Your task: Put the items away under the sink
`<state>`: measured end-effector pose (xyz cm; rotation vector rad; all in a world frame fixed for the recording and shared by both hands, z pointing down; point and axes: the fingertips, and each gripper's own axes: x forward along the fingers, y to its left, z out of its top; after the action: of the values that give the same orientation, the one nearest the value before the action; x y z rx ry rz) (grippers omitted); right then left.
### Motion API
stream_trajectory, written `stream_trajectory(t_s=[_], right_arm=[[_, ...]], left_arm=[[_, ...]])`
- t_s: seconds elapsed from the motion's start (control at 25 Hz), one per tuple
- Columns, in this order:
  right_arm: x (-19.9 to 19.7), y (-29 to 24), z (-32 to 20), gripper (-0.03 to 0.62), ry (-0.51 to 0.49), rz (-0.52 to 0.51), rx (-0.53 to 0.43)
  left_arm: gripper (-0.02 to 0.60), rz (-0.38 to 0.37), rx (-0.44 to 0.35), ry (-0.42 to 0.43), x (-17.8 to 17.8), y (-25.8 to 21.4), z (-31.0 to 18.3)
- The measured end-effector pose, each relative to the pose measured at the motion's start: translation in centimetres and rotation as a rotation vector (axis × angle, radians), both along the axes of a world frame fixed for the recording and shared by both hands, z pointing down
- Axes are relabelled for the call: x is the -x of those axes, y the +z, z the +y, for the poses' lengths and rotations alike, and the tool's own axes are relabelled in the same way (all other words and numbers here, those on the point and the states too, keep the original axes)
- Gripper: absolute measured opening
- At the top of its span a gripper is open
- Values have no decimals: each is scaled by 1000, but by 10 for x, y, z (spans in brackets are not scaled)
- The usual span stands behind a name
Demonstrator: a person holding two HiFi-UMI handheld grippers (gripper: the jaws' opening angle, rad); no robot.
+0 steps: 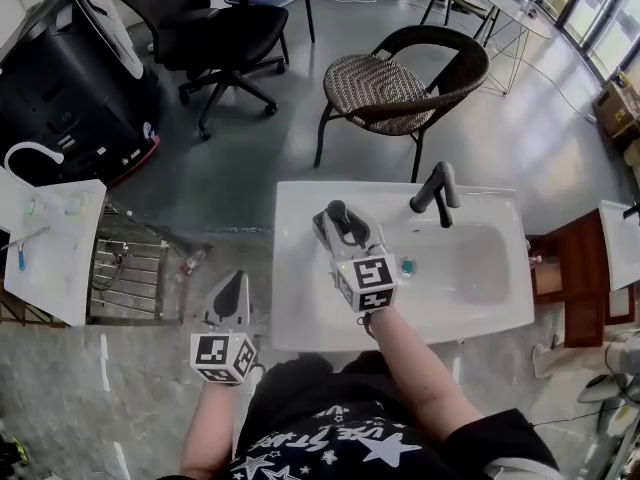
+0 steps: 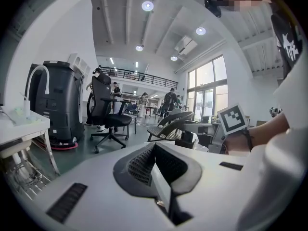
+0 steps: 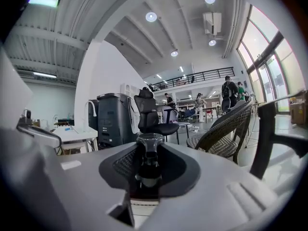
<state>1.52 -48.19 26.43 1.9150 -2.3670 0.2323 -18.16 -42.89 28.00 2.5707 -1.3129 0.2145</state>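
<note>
While the right gripper [image 1: 345, 226] hangs over the left end of the white sink [image 1: 290, 298], its jaws are clamped on a small dark bottle [image 3: 149, 146] – you can see the round cap poking up between the pads in the right gripper view, with a pale label lower down. So the item is up at sink level, pinned in that claw, just left of the black faucet [image 1: 437, 190] and near the teal drain [image 1: 407, 266]. Whether the bottle's base touches the basin, I can't tell from here.

Over to the left gripper [image 1: 231, 288] – it sits off the sink's left edge, above the grey floor, pointing forward. Its jaws are pressed together with nothing between them; the left gripper view shows the two pads meeting in a tight V.

Beyond the sink stands a brown wicker chair [image 1: 400, 78], and further back to the left a black office chair [image 1: 215, 28].
</note>
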Motion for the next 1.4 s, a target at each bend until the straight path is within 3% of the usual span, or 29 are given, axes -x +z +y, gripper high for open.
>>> stream_trajectory(t_s=[0.32, 0.6, 0.8, 1.08, 1.4], right_arm=[[-38, -25, 85, 82, -108, 1, -24], [-102, -29, 153, 81, -149, -29, -45], [-135, -22, 202, 81, -204, -33, -40], [-150, -10, 254, 81, -298, -58, -23], [-101, -1, 302, 81, -466, -79, -14]], left_arm=[[9, -7, -13, -26, -65, -15, 58], [9, 0, -33, -44, -141, -21, 125], [9, 11, -33, -72, -177, -19, 182], [9, -3, -14, -140, -196, -14, 231], [9, -5, -4, -231, -172, -8, 273]])
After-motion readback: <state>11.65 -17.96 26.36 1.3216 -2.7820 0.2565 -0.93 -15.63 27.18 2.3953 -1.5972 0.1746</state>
